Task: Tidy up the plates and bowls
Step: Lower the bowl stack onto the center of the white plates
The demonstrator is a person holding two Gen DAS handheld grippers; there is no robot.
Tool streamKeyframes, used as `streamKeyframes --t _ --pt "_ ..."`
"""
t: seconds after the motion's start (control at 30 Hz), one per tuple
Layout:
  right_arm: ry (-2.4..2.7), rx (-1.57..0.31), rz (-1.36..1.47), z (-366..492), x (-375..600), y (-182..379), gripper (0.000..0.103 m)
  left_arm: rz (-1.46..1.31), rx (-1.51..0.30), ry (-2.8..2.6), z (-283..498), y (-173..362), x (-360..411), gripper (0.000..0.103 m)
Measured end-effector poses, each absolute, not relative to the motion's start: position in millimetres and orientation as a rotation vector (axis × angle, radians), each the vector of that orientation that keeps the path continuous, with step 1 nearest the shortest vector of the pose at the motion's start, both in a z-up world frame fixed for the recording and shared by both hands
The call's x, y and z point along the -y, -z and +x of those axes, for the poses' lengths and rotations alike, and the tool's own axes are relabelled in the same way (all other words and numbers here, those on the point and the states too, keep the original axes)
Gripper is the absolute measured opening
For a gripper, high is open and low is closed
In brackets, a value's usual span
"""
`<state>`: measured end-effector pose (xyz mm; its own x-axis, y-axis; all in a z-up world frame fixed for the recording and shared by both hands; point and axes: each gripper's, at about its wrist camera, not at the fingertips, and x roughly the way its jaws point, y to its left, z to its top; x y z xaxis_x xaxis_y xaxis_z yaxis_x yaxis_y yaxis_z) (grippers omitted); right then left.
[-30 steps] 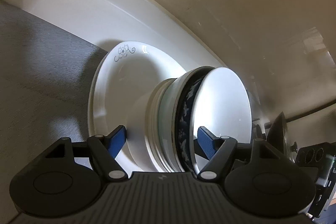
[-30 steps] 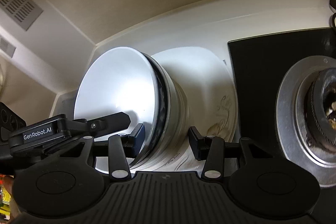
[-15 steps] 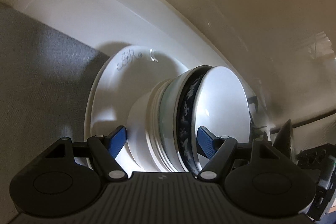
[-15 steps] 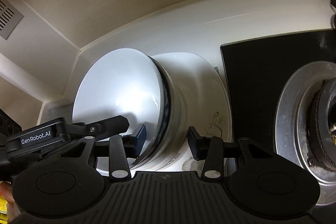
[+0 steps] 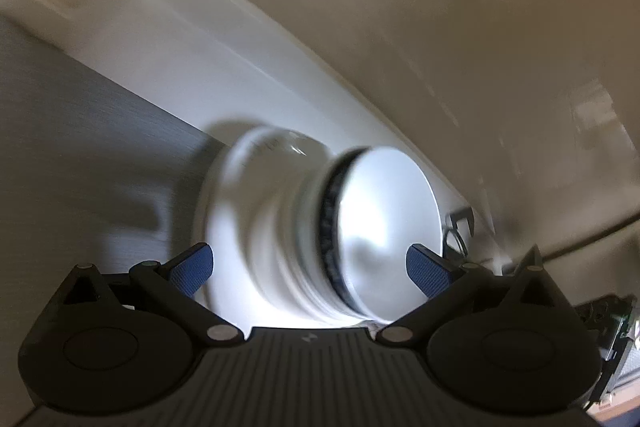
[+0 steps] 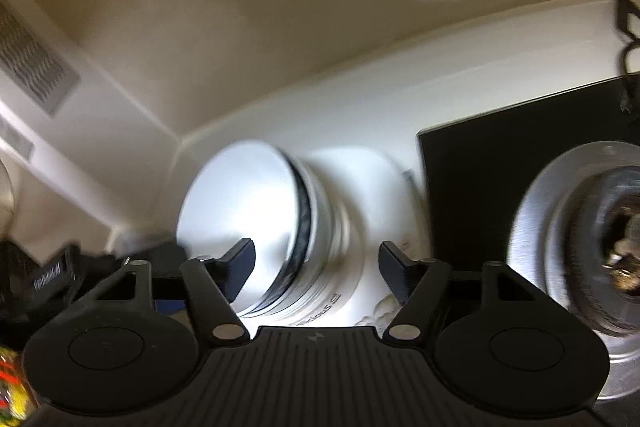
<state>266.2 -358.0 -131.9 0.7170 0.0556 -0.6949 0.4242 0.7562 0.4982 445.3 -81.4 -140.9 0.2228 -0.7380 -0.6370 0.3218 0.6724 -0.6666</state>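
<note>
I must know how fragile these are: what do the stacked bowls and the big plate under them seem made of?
The stacked bowls look like glazed ceramic: white, glossy, with bright highlights; one rim is dark blue patterned. The plate beneath looks the same, white and shiny. Motion blur leaves melamine possible.

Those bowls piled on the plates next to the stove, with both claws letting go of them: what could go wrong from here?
1. The stack of bowls sits on white plates and looks tall; both views are blurred, so a finger could clip it and shift it.
2. The left gripper and right gripper are opening with the stack between their fingers, apart from it; a sideways pull might catch a rim.
3. The plates lie beside the black stovetop and its burner, poor company for crockery.
</note>
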Motion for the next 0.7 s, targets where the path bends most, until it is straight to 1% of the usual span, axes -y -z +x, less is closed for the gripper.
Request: streamKeyframes --t 0.1,0.17,0.3,0.47,0.53,0.57,0.63,0.7 --pt "0.307 -0.687 0.703 253 375 133 0.072 -0.439 -1.081 0.658 443 148 63 0.103" --pt "0.359 -0.684 0.729 254 387 142 0.073 -0.443 -1.111 0.617 449 161 58 0.103" --pt "0.375 -0.684 0.795 269 406 168 0.068 -0.459 -1.172 0.587 455 186 61 0.103" --pt "0.370 -0.711 0.898 284 419 195 0.055 -0.521 -1.164 0.586 458 192 61 0.103" --pt "0.352 -0.724 0.938 288 422 204 0.047 -0.539 -1.166 0.590 458 193 59 0.103" --pt "0.343 -0.730 0.953 289 421 207 0.045 -0.537 -1.168 0.592 459 192 60 0.103" --pt "0.313 -0.740 0.979 295 422 213 0.036 -0.544 -1.168 0.595 459 193 55 0.103" --pt "0.306 -0.754 0.980 300 421 217 0.035 -0.547 -1.167 0.597 461 191 52 0.103"
